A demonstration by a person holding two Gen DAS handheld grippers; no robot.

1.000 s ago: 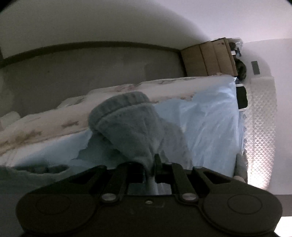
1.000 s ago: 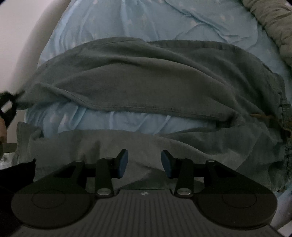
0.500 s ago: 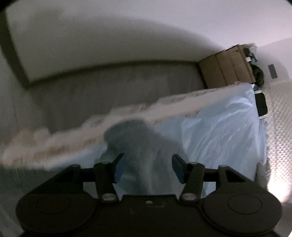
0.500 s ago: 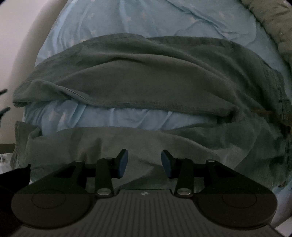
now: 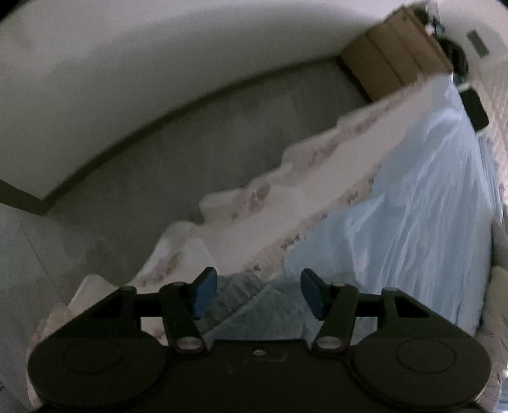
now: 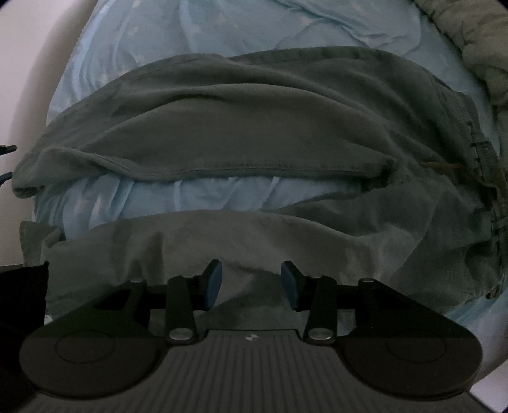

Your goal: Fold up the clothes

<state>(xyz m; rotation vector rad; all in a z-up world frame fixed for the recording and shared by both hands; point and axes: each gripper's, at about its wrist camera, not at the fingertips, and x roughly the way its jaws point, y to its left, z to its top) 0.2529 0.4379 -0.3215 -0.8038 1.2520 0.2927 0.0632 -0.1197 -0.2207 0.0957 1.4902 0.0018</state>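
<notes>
Blue bed (image 6: 222, 38) takes up most of the view, grey pants (image 6: 254, 133) spread across it near the foot edge, both grippers empty: left gripper (image 5: 258, 294) fingers wide, right gripper (image 6: 251, 281) fingers apart over a pant leg

dark grey-green trousers (image 6: 254, 127) fill the middle of the frame on a pale blue sheet (image 6: 190, 28) with faint star prints. upper right, brown cardboard boxes (image 5: 393, 54); a white floral-trimmed cover (image 5: 317, 178) at centre. both grippers are black with blue pads (image 5: 203, 292).
</notes>
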